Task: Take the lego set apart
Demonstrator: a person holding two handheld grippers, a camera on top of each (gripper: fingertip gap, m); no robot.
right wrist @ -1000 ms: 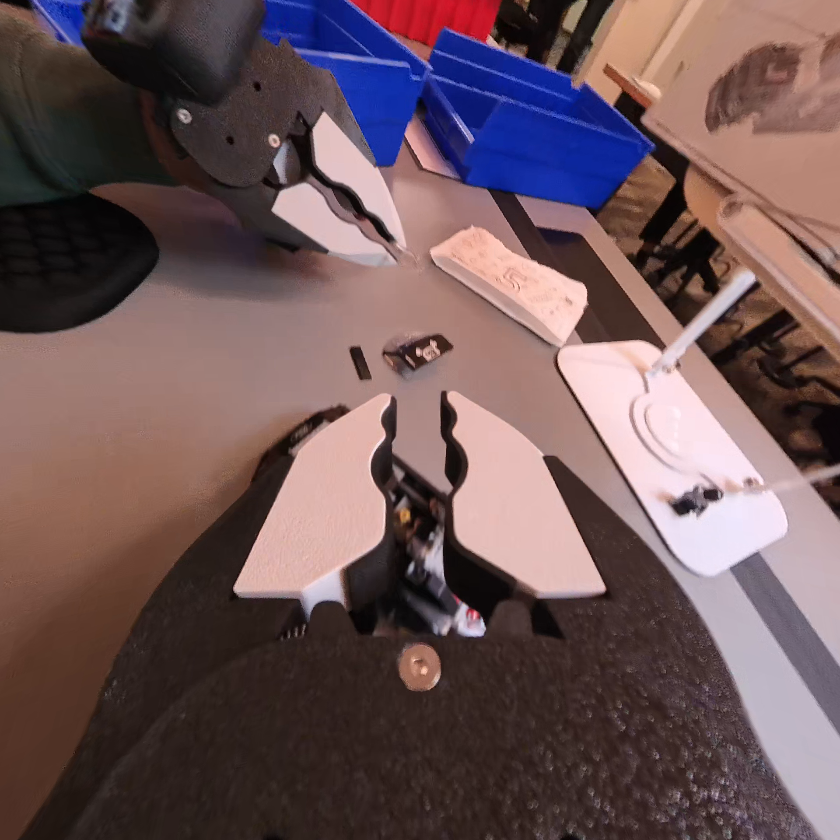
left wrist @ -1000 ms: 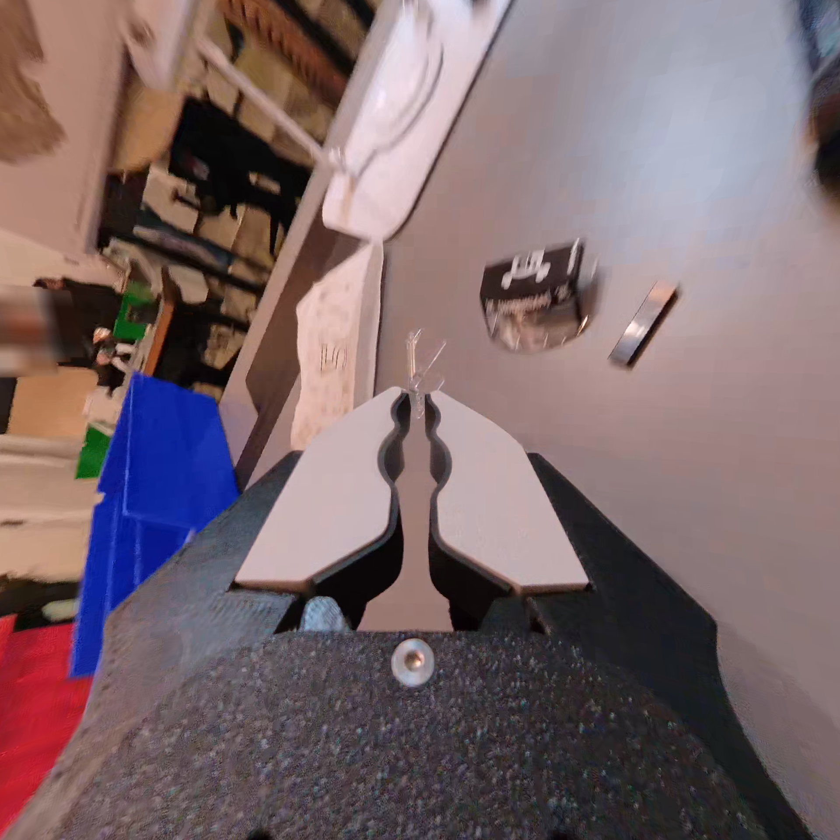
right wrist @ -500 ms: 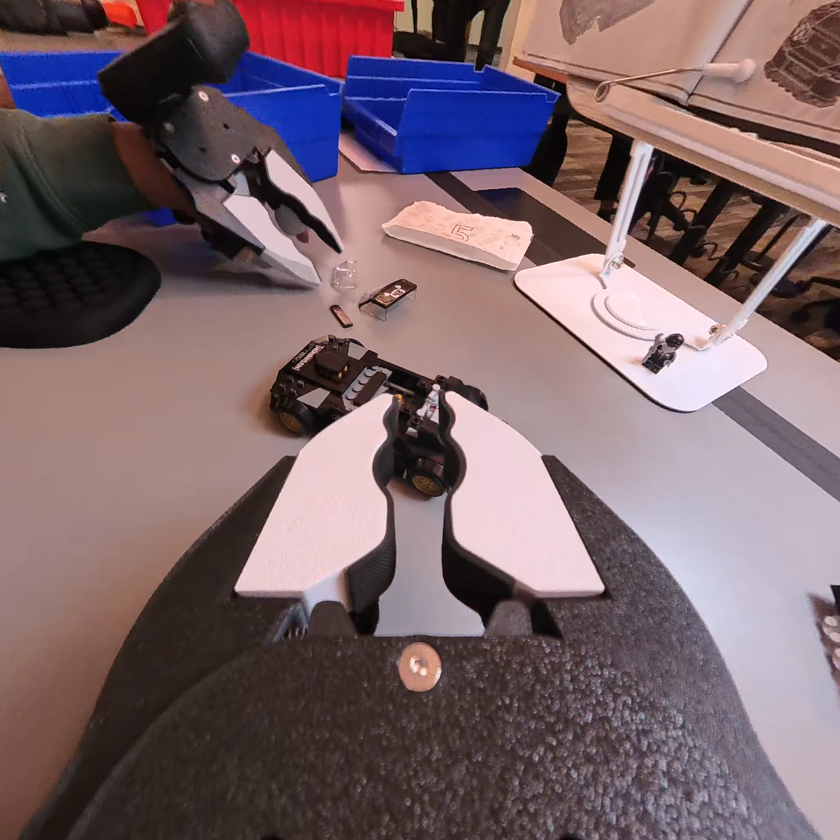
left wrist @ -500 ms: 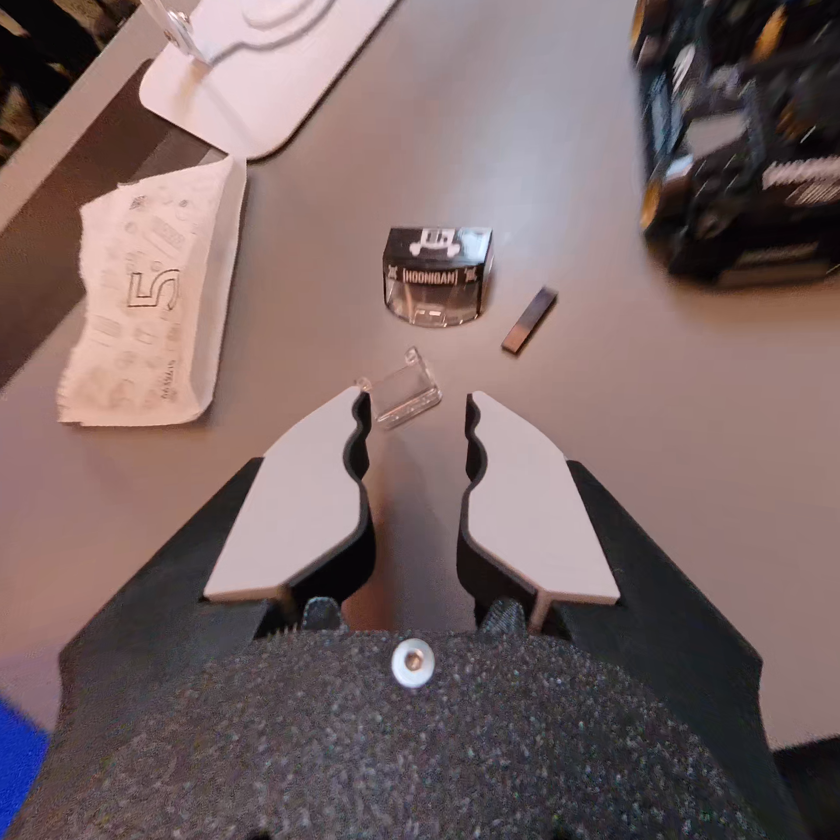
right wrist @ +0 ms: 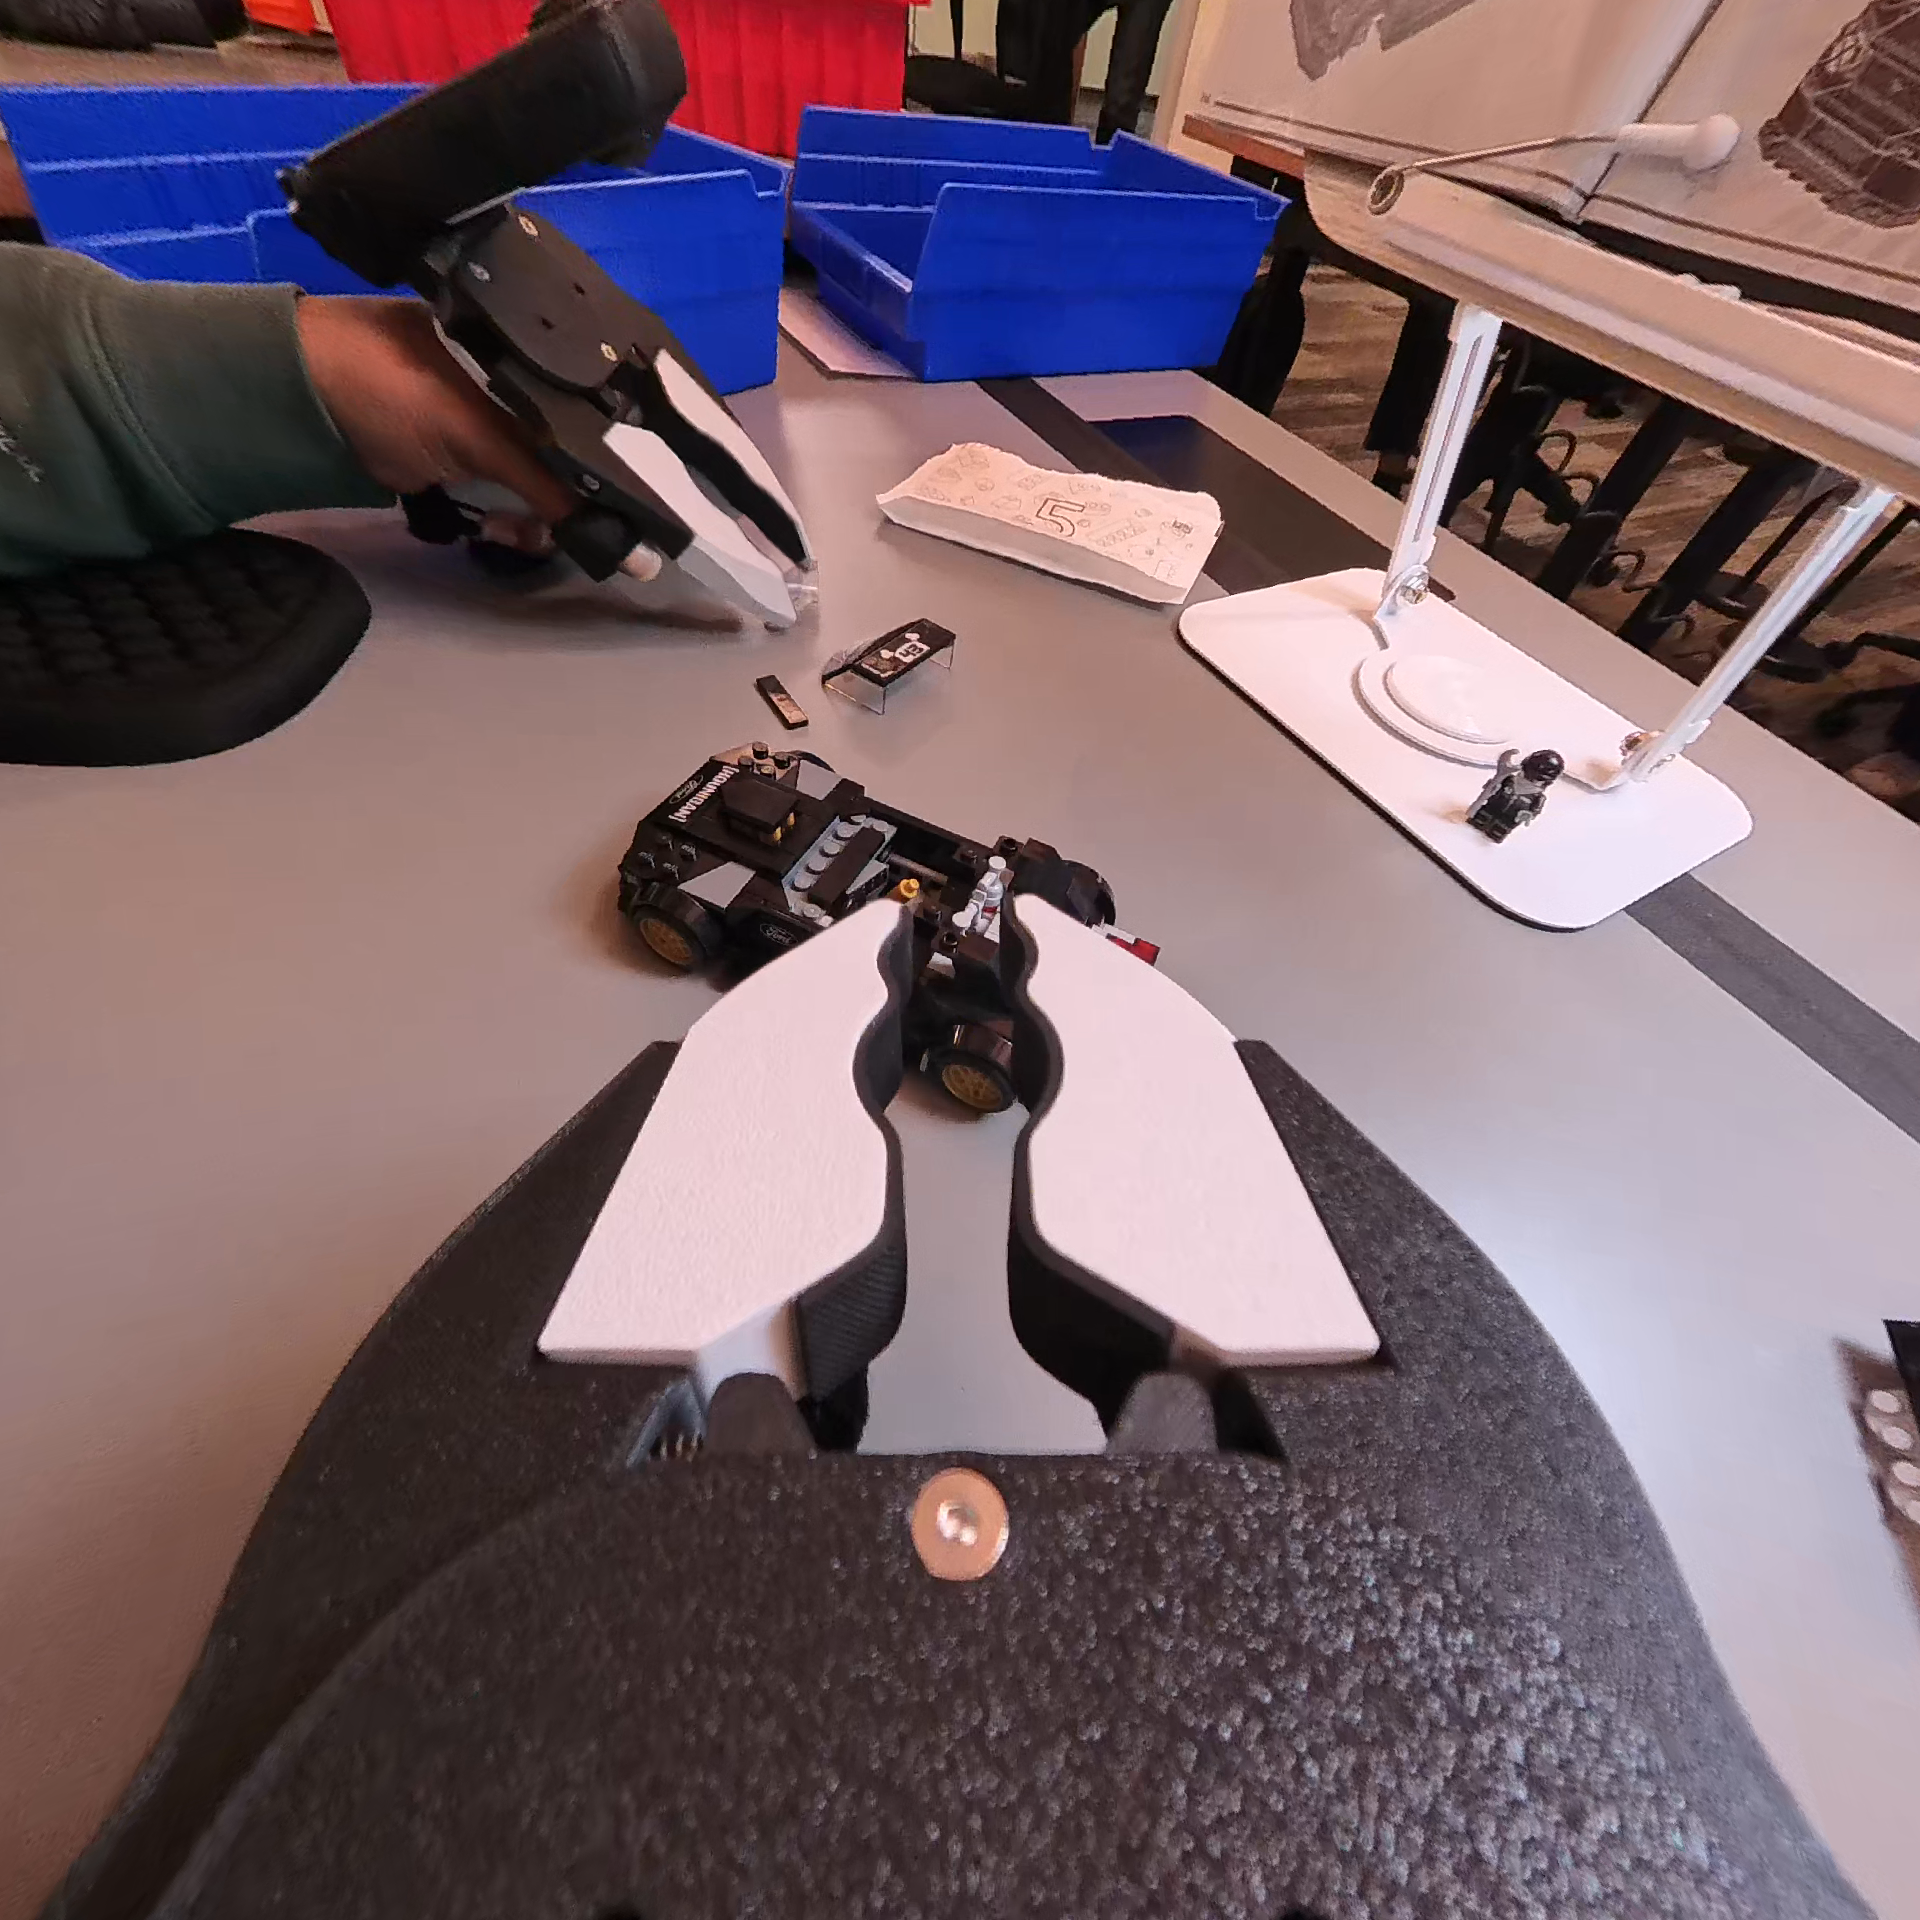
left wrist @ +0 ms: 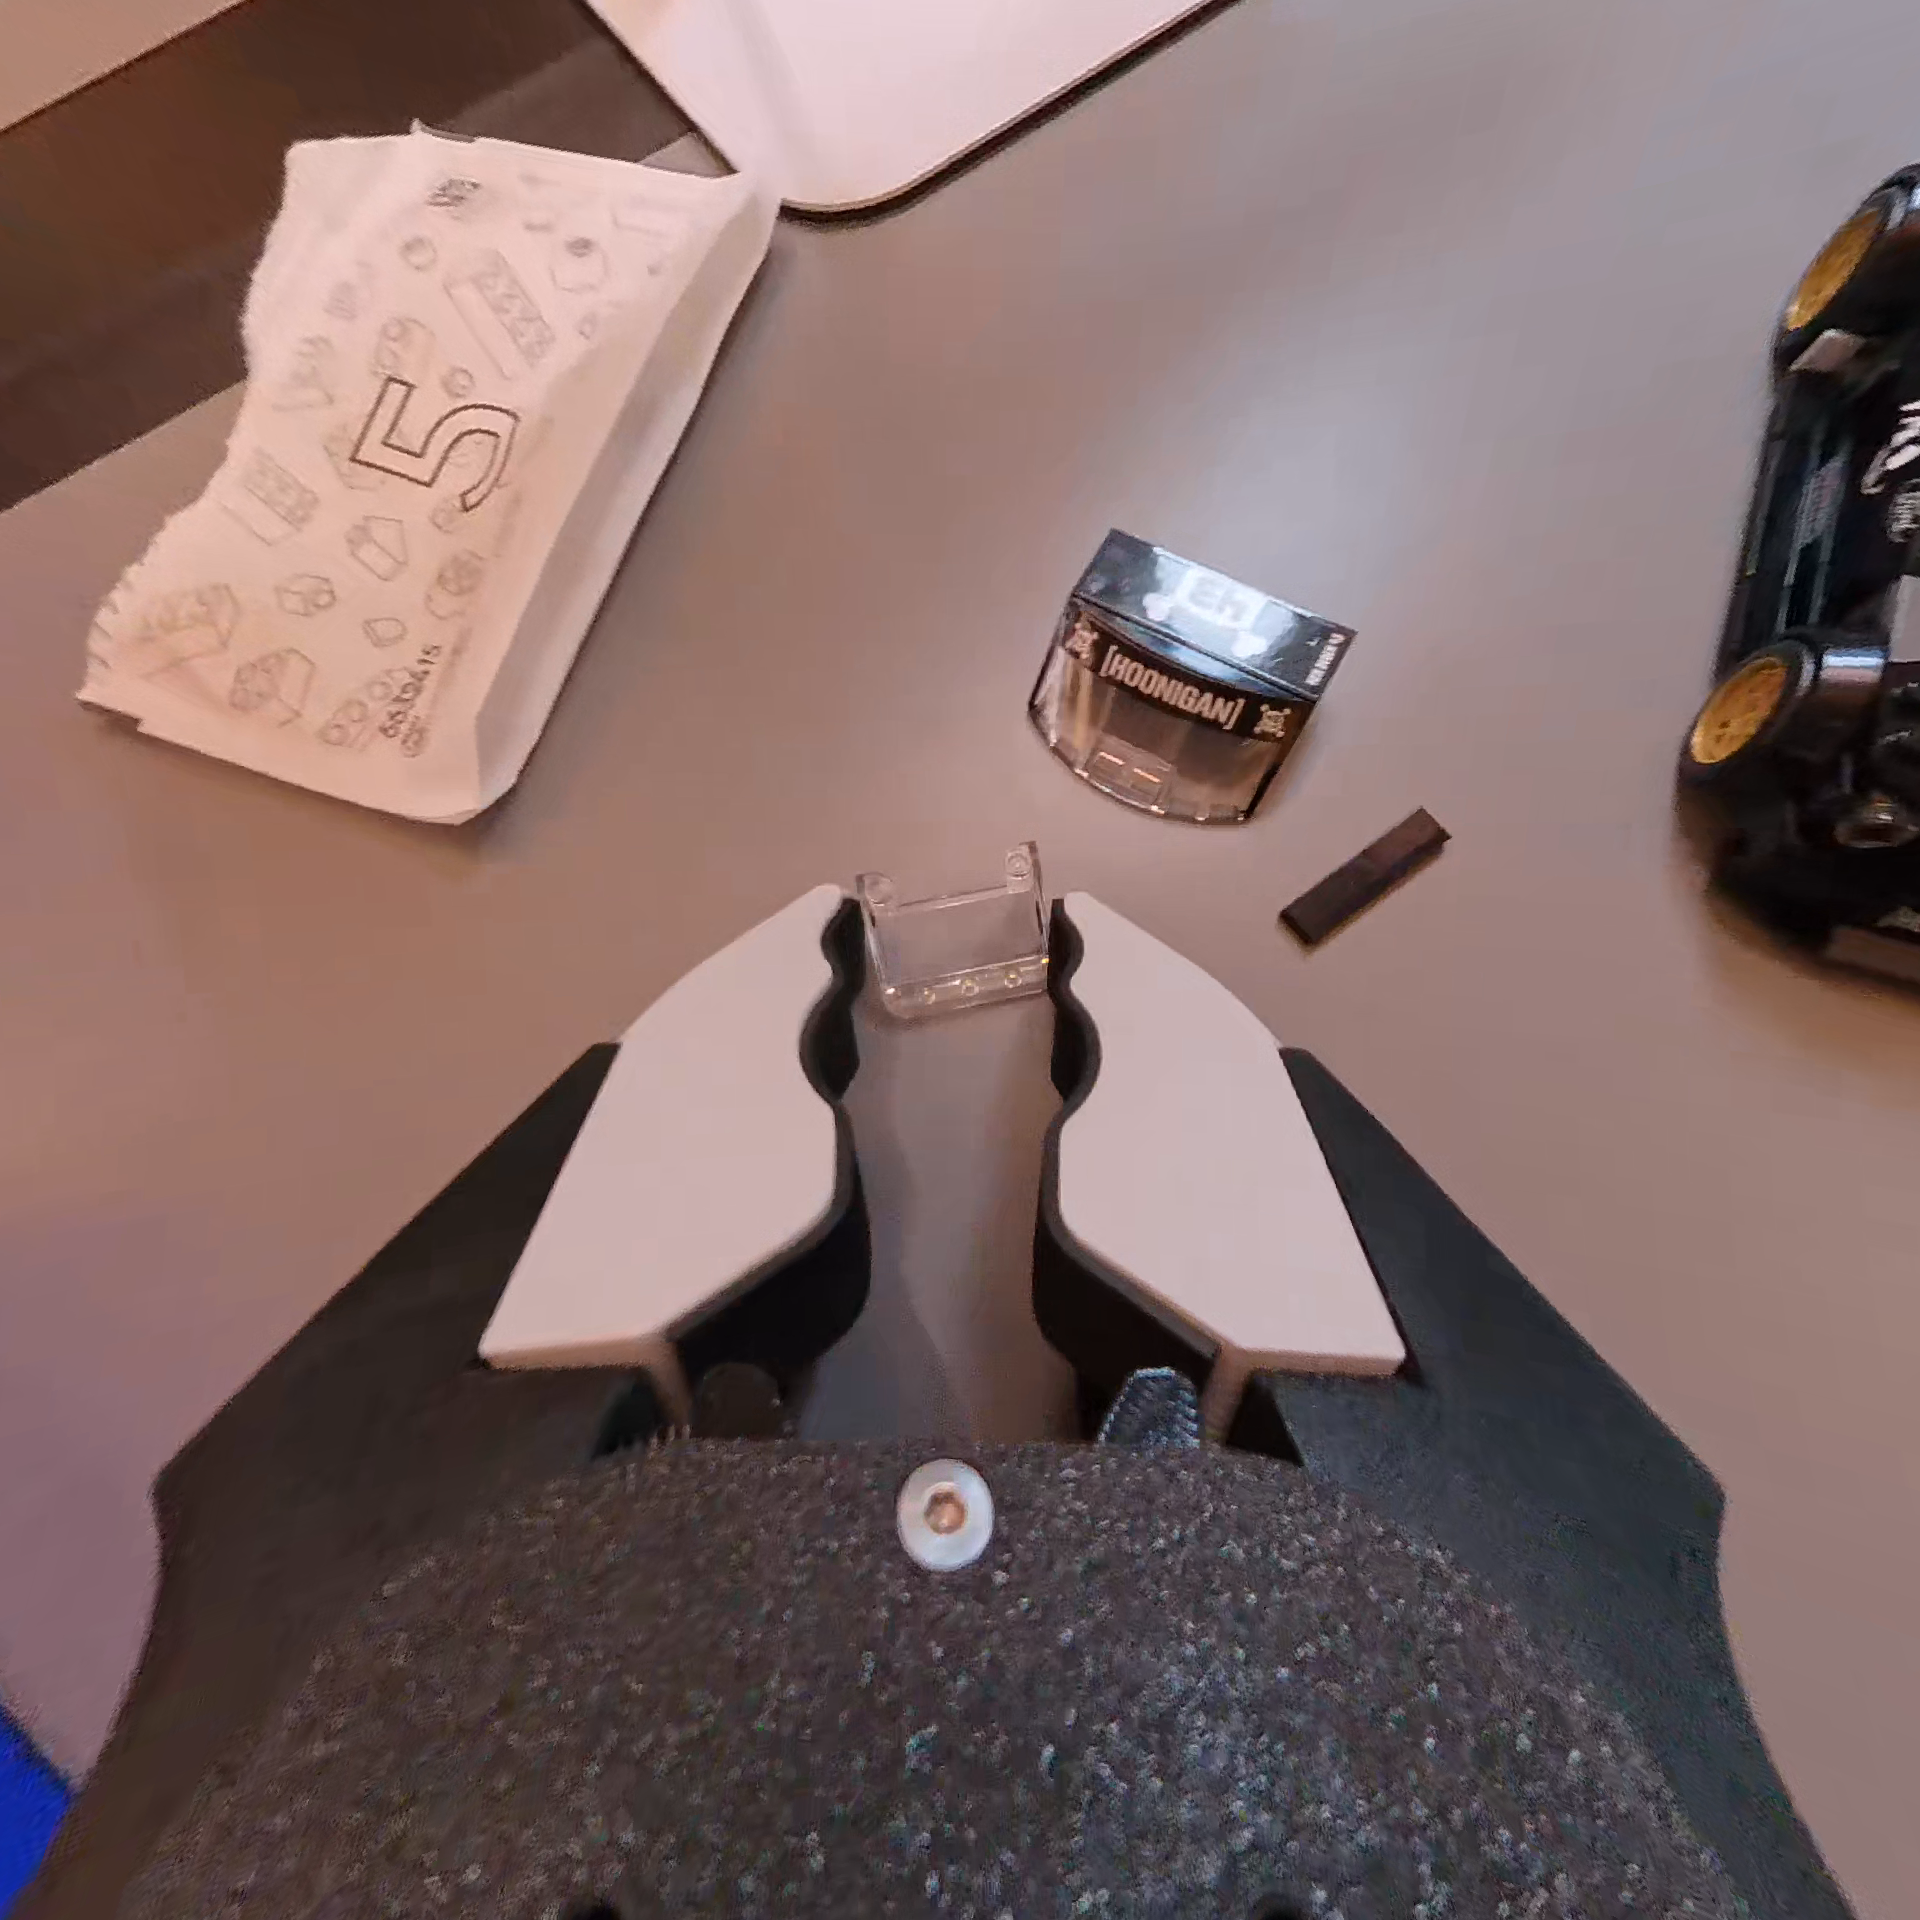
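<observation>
Lego car [right wrist: 831, 873]: black, gold-hubbed wheels, partly stripped, resting on the grey table [right wrist: 312, 987] at its middle; seen at the right edge of the left wrist view [left wrist: 1829, 623].

Right gripper [right wrist: 956, 925]: fingers a little apart, tips framing the near end of the car; whether they touch it cannot be told.

Clear panel piece [left wrist: 956, 951]: lying on the table between the tips of the left gripper [left wrist: 951, 935], whose fingers stand apart on either side of it (contact with the right tip cannot be told). Same gripper in the right wrist view [right wrist: 784, 592], held by a hand [right wrist: 436, 447] in a green sleeve, tips down at the table.

Black-topped windscreen piece [left wrist: 1184, 665]: loose, just beyond the clear panel. Thin black tile [left wrist: 1363, 883]: loose, beside it, nearer the car.

White paper bag [left wrist: 416, 405]: printed, flat, to the left. White stand base [right wrist: 1455, 727]: at the table's right, bearing a dark minifigure [right wrist: 1512, 795]. Blue bins [right wrist: 1018, 260]: along the far edge.
</observation>
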